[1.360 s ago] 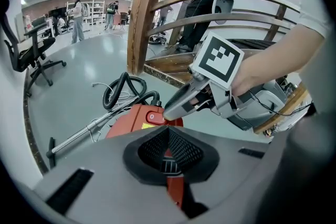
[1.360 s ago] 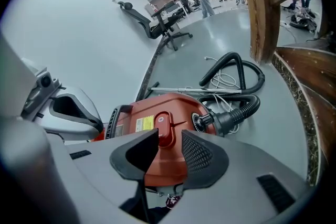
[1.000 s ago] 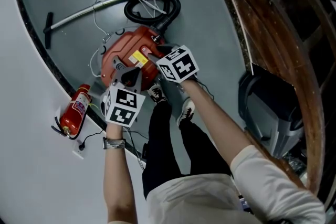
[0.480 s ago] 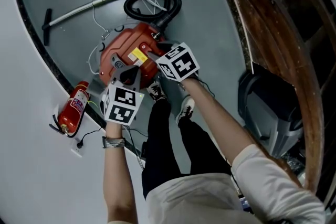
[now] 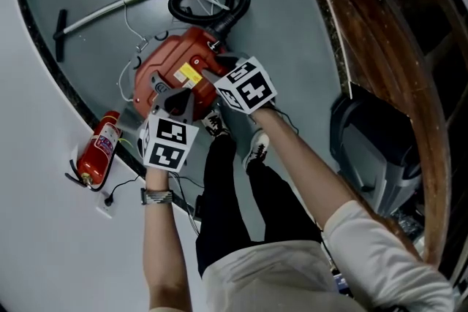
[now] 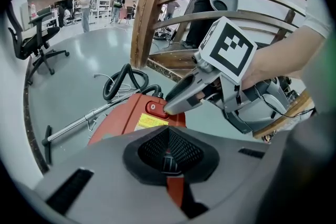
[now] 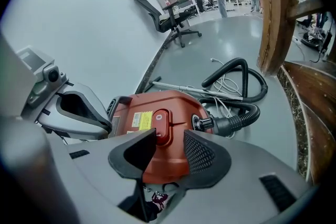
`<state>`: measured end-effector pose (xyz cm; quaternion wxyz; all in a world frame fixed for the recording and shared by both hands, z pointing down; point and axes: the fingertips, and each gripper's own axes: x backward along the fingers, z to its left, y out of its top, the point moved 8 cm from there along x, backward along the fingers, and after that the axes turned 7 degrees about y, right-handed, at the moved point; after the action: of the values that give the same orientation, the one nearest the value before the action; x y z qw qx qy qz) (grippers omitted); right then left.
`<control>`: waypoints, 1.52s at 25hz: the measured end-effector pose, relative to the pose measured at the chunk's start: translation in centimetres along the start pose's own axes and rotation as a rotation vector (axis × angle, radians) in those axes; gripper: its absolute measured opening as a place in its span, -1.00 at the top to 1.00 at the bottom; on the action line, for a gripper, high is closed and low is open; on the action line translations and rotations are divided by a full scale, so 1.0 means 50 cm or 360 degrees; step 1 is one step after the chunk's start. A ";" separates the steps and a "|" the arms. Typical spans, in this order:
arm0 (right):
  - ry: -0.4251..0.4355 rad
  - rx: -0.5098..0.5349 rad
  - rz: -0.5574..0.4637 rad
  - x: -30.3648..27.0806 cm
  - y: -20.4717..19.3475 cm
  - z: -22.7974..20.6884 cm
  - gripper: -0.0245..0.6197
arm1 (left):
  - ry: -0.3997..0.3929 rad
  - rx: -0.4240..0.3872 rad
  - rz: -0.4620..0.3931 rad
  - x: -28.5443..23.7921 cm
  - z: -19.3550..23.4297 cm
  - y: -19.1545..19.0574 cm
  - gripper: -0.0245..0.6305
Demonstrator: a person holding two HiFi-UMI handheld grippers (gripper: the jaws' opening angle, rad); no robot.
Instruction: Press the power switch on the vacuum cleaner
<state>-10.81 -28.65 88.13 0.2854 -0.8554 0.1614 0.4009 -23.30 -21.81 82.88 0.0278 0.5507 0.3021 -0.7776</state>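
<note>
Left gripper (image 5: 178, 104), right gripper (image 5: 208, 71) over red vacuum cleaner (image 5: 157, 71); black hose (image 5: 235, 17) beyond; fire extinguisher (image 5: 99, 152) beside wall.

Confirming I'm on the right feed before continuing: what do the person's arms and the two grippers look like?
Both the left gripper and right gripper are grey plastic bodies, each carrying a white cube with black square markers. The fingers end in black pads with a fine mesh texture. The right arm has a short white sleeve; the left wrist wears a wristwatch.
</note>
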 end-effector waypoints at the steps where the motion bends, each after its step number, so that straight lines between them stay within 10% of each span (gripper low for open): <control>1: -0.0001 0.0005 -0.0005 0.000 0.000 0.000 0.42 | 0.0001 0.0010 0.0001 -0.001 0.000 -0.001 0.92; 38: 0.0016 0.0264 -0.0141 0.000 -0.024 -0.012 0.42 | 0.0110 0.0046 -0.0106 0.045 -0.047 -0.002 0.92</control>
<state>-9.83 -28.06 88.86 0.3719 -0.8372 0.1577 0.3688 -22.24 -19.90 80.43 -0.0165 0.5671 0.3096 -0.7631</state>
